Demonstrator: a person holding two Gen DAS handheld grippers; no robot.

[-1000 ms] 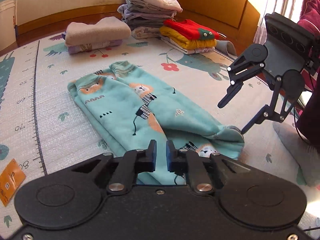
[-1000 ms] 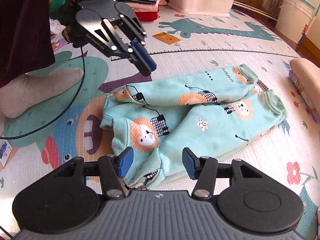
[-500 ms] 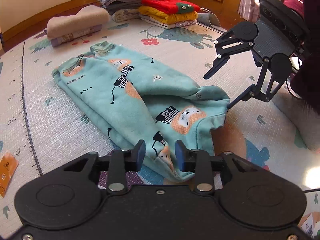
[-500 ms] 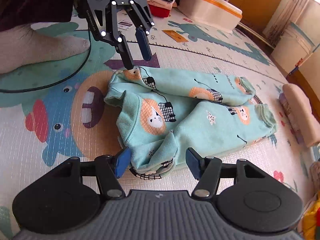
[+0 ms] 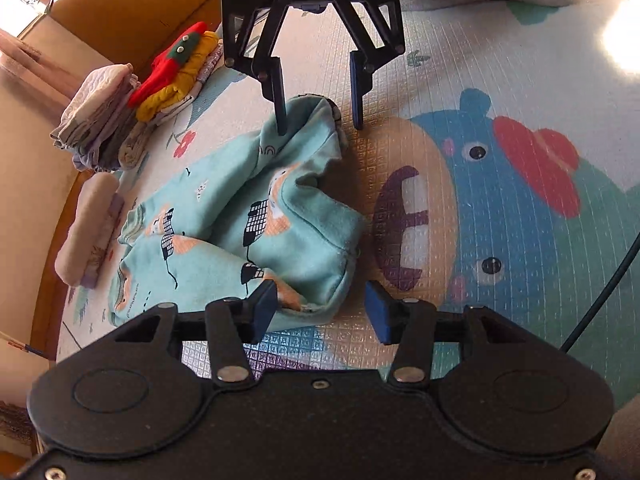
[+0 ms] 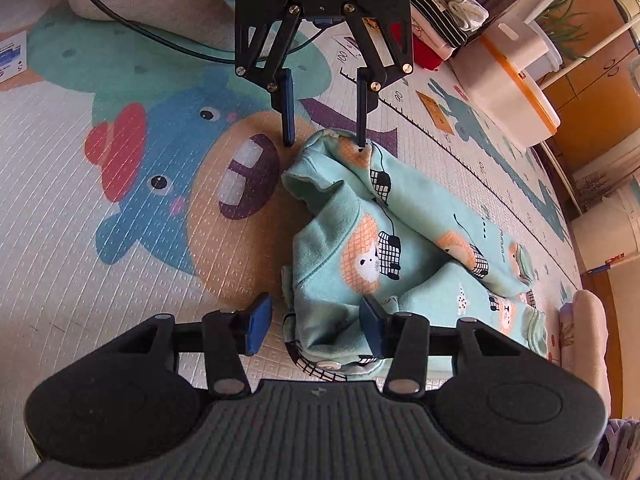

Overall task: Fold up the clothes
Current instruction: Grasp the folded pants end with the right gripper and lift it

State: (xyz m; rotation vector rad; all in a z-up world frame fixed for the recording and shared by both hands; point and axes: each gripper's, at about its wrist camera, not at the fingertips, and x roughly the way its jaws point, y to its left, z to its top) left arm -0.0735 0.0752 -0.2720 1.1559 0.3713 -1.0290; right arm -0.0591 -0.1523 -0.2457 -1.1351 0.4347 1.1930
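Both hand-held grippers, left (image 5: 322, 310) and right (image 6: 316, 322), wide apart over teal pyjama trousers (image 5: 240, 232)

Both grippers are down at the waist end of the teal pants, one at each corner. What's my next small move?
Probably close both grippers. The left gripper and the right gripper are open, each straddling a corner of the teal pants at the waist end, which lies rumpled on the play mat. Neither has pinched the fabric yet, so grip before lifting to fold toward the cuffs.

The mint-green printed fleece trousers (image 5: 256, 216) are lying on the cartoon-printed foam play mat (image 5: 500, 208); the left claw (image 5: 322, 314) and right claw (image 5: 320, 112) are facing each other at their waist end; stacks of folded clothes (image 5: 132, 112) are sitting beyond the legs.
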